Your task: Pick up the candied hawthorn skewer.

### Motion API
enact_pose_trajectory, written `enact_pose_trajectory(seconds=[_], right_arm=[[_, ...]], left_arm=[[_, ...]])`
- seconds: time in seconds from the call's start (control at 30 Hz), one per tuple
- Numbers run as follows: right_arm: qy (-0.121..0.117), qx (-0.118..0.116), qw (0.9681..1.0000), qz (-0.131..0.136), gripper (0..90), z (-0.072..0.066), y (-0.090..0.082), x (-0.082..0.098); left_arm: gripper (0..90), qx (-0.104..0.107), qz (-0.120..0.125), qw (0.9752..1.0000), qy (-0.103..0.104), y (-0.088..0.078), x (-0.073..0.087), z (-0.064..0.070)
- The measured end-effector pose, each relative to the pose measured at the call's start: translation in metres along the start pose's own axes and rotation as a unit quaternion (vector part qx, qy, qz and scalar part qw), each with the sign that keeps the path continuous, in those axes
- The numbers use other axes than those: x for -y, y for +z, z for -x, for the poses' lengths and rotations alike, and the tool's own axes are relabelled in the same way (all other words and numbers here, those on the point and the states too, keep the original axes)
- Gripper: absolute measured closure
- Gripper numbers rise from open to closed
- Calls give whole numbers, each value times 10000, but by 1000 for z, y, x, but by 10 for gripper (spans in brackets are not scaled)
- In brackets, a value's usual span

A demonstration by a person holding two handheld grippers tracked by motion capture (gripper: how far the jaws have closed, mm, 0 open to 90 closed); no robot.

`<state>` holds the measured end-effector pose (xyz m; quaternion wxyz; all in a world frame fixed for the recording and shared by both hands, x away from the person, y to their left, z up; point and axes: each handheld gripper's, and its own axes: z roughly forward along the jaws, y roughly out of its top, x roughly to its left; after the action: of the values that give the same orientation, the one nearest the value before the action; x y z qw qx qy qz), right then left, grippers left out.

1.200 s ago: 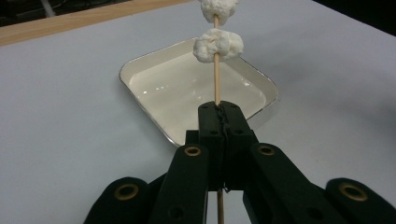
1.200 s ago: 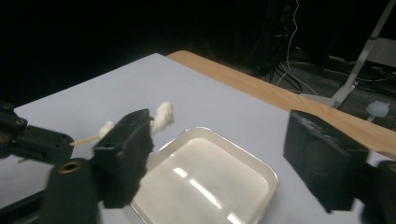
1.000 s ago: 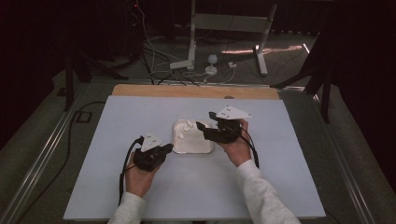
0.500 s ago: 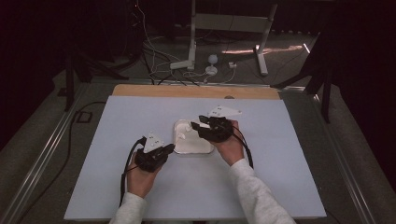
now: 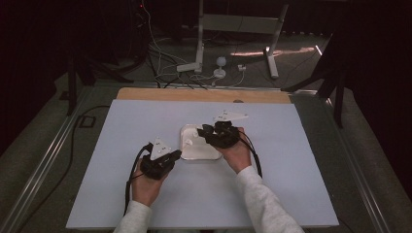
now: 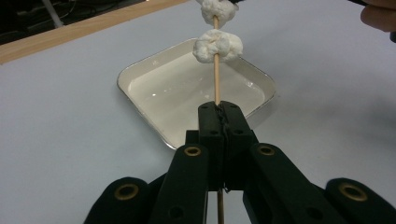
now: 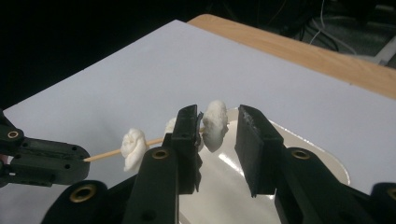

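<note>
Two claws meet over the tray [image 5: 197, 154]: left claw [image 6: 218, 114] clamps the skewer [image 6: 216, 86] level, right claw [image 7: 215, 128] closing around a marshmallow [image 7: 215, 123].

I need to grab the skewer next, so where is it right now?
The wooden skewer is clamped in the left gripper and reaches over the white tray at mid-table, its white lumps toward the right gripper.

1. High view hangs above the person's side, looking forward and down over the whole table [image 5: 121, 194].
2. Both gripper views sit low and close, sharing the white tray [image 6: 140, 74] [image 7: 327, 163].
</note>
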<state>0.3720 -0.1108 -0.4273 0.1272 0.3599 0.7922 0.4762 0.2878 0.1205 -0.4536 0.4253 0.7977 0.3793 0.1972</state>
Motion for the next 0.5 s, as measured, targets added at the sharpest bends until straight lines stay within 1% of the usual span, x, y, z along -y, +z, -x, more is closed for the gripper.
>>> enact_pose_trajectory(seconds=[0.03,0.07,0.13,0.17,0.23,0.3,0.37,0.4,0.5], right_arm=[[31,-21,10000,-27,704,0,1,0],[86,-59,9999,-119,745,0,2,1],[94,-71,9998,-159,761,0,3,1],[22,-3,9998,-218,797,-2,5,2],[-5,19,9997,-238,808,-2,5,2],[-111,85,9997,-220,827,-4,5,2],[-264,242,9992,-182,842,-8,4,1],[-264,242,9992,-182,842,-8,4,1],[-398,402,9983,-146,854,-10,4,0]], left_arm=[[900,-4,11,10000,-7,0,0,0],[900,-7,25,10000,-7,0,0,0],[900,-34,30,10000,6,-1,0,1],[900,-38,33,10000,8,-1,0,0],[900,-50,29,10000,13,-1,0,0],[900,-46,54,10000,3,-2,0,0],[900,-51,54,10000,9,-2,-1,1],[900,-49,59,10000,5,-2,-1,1],[900,-37,83,10000,-40,-3,-2,0]])
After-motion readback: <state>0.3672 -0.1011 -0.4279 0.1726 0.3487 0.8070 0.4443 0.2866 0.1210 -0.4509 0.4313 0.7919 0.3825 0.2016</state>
